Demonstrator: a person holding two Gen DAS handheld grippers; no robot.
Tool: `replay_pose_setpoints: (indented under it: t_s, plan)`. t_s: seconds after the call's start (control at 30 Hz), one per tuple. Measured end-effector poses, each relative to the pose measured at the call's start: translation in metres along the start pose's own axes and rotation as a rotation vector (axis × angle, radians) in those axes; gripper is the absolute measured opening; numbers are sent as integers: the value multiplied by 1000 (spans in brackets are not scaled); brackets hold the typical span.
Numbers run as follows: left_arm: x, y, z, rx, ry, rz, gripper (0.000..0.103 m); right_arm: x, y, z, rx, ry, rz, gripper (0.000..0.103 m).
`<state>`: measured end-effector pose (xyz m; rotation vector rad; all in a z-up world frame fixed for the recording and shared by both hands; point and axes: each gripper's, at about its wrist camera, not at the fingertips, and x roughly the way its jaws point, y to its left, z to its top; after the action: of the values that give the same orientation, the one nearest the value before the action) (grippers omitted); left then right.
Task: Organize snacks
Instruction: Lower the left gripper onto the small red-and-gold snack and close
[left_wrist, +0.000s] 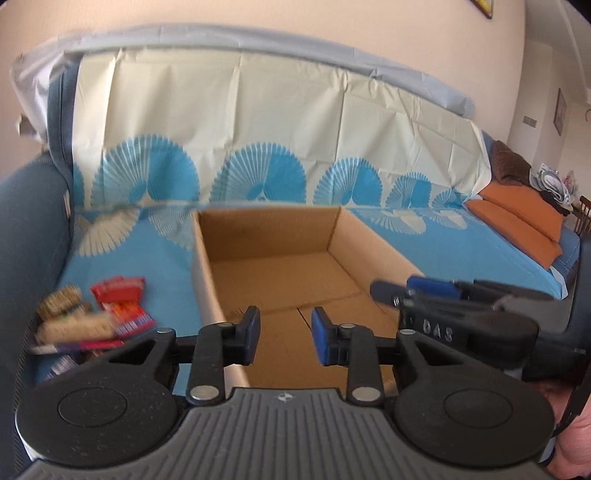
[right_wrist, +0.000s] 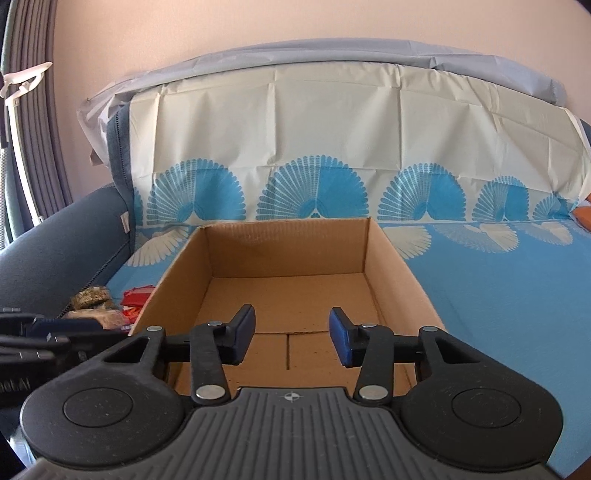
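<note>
We see the snacks (left_wrist: 92, 314) heaped left of our left gripper (left_wrist: 284, 332): crinkly packets, a red wrapper on top, pale biscuit-like rolls beneath, blurred. Just right of them, ahead of both grippers, sits the box (right_wrist: 391, 258), plain brown corrugated cardboard, rectangular, its floor flaps meeting at a seam. Our left gripper hangs over its near left wall, jaws narrowly apart, grasping nothing. Our right gripper (right_wrist: 291, 336) hovers above the box floor, jaws parted, likewise unladen. Under everything lies a creased blue cloth (right_wrist: 498, 295) with fan prints.
</note>
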<state>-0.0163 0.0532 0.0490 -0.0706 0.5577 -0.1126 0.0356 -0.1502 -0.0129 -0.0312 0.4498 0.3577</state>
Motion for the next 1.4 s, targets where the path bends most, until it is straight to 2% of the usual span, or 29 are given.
replay_pose_setpoints:
  t_s: [0.13, 0.2, 0.27, 0.33, 0.4, 0.5, 0.63, 0.77, 0.87, 1.13, 1.23, 1.4]
  plan:
    - [-22, 48, 15, 53, -37, 34, 34, -3, 23, 3, -5, -26, 62, 45]
    - [-28, 82, 13, 19, -27, 50, 34, -4, 34, 5, -5, -38, 97, 45]
    - [-28, 123, -2, -100, 23, 41, 34, -5, 46, 6, -8, -46, 130, 45]
    - [-24, 158, -21, -269, 100, 64, 31, -4, 58, 6, -13, -47, 164, 45]
    - [-28, 174, -32, -331, 87, 87, 31, -2, 73, 6, -21, -46, 196, 45]
    - [-18, 172, -46, -273, 140, 129, 31, 4, 96, 2, -41, -31, 240, 45]
    - [2, 172, -56, -257, 226, 104, 31, 13, 125, -4, -79, -9, 288, 45]
    - [28, 176, -66, -282, 372, 62, 31, 23, 146, -9, -113, 20, 305, 45]
    - [48, 174, -73, -249, 476, 58, 33, 28, 153, -12, -128, 40, 295, 45]
    - [81, 166, -91, -176, 652, 113, 32, 46, 157, -12, -86, 81, 271, 46]
    - [82, 169, -93, -166, 663, 145, 19, 53, 164, -15, -107, 94, 269, 47]
    - [64, 195, -91, -295, 594, 241, 18, 63, 182, -18, -197, 90, 275, 55]
